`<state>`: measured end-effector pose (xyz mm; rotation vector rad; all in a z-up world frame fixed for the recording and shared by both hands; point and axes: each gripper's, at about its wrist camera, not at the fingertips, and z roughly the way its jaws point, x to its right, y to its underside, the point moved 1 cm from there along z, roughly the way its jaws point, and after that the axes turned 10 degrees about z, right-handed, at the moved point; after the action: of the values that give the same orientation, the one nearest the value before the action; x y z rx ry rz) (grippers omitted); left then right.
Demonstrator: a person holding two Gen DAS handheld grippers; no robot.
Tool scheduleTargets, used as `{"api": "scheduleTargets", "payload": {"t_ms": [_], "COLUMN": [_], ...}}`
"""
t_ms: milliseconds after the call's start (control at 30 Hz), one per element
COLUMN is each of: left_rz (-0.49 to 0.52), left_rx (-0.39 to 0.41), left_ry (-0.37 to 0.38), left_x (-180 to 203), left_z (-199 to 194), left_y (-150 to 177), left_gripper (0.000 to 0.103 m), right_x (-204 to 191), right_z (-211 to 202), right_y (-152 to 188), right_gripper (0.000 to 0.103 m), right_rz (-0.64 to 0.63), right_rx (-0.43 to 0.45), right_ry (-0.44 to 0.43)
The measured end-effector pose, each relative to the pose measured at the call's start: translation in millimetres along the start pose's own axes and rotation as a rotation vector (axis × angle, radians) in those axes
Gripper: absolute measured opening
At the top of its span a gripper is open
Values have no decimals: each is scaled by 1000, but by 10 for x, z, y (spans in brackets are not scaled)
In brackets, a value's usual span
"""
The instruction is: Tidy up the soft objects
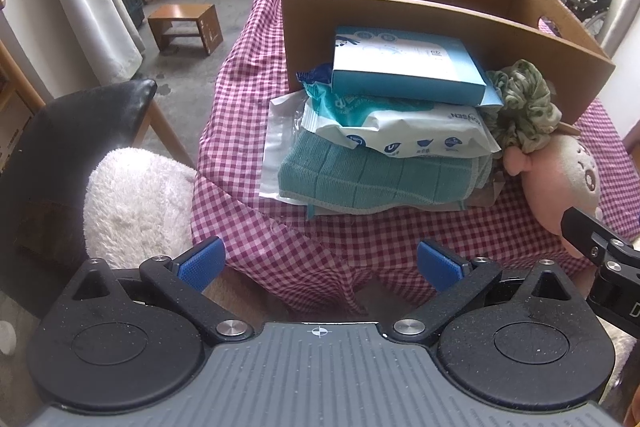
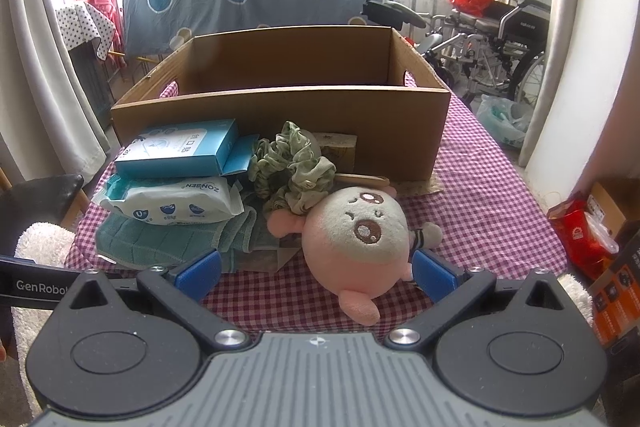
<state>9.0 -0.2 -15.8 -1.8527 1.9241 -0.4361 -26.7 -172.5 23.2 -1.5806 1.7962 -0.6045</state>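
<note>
Fingers (image 2: 434,277) spread, level, flanking plush toy (image 2: 356,231)

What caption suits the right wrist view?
Open right gripper faces a round pink plush toy on the checked tablecloth, before an open brown cardboard box.

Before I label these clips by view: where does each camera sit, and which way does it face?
Left wrist: on the open left tool, low at the table's near edge, facing the stacked packs; the right tool intrudes at right.
Right wrist: on the open right tool, facing the plush toy; the left tool's body shows at left.
Shared: cardboard box, packs, green scrunchie, toy.
</note>
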Motion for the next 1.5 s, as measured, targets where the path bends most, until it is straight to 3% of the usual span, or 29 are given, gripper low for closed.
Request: {"api": "scheduleTargets", "payload": {"t_ms": [1500], "left_rz": [9], "left_rx": [-40], "left_ry": [-28], "left_x": [-14], "left_z": [102], "left_y": [-26], "left_gripper": [102], "right_x": [19], "right_z": [78], "right_y": [6], "right_gripper": [103], "right_rz": [-1], "right_rx": [-11], "right_ry": [27]}}
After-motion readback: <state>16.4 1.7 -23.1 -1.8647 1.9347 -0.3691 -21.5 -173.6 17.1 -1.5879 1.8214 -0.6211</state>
